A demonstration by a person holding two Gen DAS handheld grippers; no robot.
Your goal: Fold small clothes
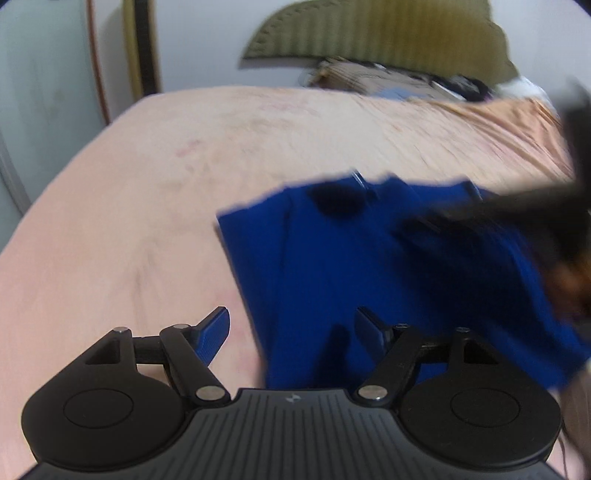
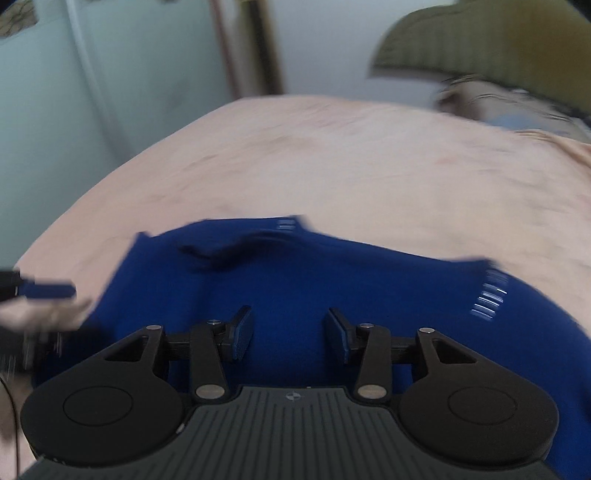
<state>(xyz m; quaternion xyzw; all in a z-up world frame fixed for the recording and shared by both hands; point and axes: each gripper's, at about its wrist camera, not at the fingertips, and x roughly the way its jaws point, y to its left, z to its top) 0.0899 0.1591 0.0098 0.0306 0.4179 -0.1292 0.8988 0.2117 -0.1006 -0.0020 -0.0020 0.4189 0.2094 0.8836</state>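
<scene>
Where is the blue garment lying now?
The blue fabric garment lies flat on the pink bed sheet, at the near edge of the bed. In the right wrist view it sits under the open right claw; the left wrist view shows it right of centre.

The folded blue knit garment (image 2: 332, 295) lies on the peach-sheeted bed (image 2: 332, 166), near its front edge. Behind it, at the bed's far right, an olive ribbed pillow (image 1: 388, 33) sits atop a clutter pile (image 1: 388, 79).

One blue garment (image 1: 388, 273) at centre right; one pink bed sheet (image 1: 147, 192) filling the frame; one olive cushion (image 1: 388, 33) at upper right; two grippers, left (image 1: 291, 332) and right (image 2: 289, 336).
</scene>
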